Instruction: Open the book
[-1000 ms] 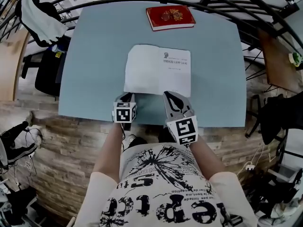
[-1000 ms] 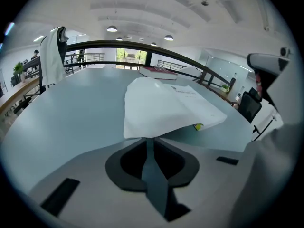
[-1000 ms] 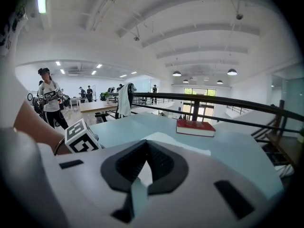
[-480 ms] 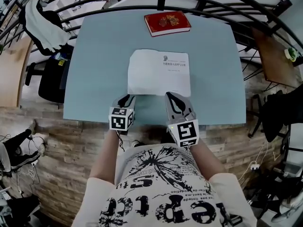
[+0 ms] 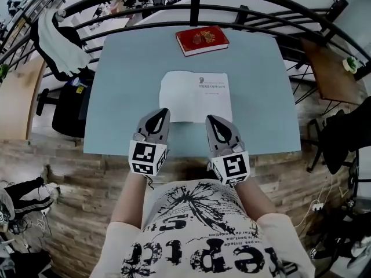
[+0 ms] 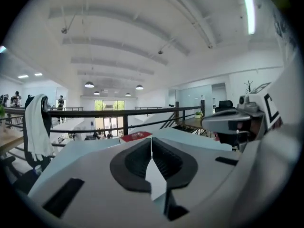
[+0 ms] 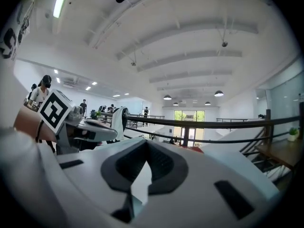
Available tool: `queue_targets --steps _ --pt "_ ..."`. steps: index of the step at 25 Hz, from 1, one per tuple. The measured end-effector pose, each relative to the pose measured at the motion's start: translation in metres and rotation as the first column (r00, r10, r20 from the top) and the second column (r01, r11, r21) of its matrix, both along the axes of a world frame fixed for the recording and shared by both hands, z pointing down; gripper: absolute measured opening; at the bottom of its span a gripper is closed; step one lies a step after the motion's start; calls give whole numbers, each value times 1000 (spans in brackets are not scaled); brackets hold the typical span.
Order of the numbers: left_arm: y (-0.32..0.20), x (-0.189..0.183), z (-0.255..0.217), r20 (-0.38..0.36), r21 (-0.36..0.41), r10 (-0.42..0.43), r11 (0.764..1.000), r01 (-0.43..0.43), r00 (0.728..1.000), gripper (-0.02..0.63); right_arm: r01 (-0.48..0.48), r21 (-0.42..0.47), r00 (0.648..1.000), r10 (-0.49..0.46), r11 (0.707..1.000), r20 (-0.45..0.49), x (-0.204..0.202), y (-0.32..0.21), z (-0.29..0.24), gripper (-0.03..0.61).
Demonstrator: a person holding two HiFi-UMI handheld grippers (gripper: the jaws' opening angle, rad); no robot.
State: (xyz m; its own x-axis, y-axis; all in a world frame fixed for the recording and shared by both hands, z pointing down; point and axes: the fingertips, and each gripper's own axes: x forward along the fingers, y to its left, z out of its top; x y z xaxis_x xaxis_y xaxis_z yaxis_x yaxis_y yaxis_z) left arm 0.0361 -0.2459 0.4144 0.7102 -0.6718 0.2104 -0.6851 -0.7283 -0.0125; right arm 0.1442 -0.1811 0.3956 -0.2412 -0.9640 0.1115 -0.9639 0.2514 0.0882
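Our head view looks steeply down from above the near edge of the bench point(image 5: 127, 86), high enough to take in its whole top, with the left tool point(image 5: 164, 112) and right tool point(image 5: 210, 119) at that edge. Our left gripper view and right gripper view ride low over the same edge and face almost level across the bench, their own jaws close in the foreground. All three views share the red book point(image 5: 202, 40) at the far edge and the railing point(image 5: 195, 7) beyond it. Each gripper view also catches the other tool beside it.
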Motion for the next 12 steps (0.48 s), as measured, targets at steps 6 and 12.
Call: queue_targets --steps 6,12 --pt "29 5 -66 -102 177 50 984 -32 994 20 3 72 1000 -1 997 -24 3 11 -26 10" --pt "49 6 -83 -116 213 68 976 -43 991 18 9 99 1000 -7 995 -25 8 19 -41 9"
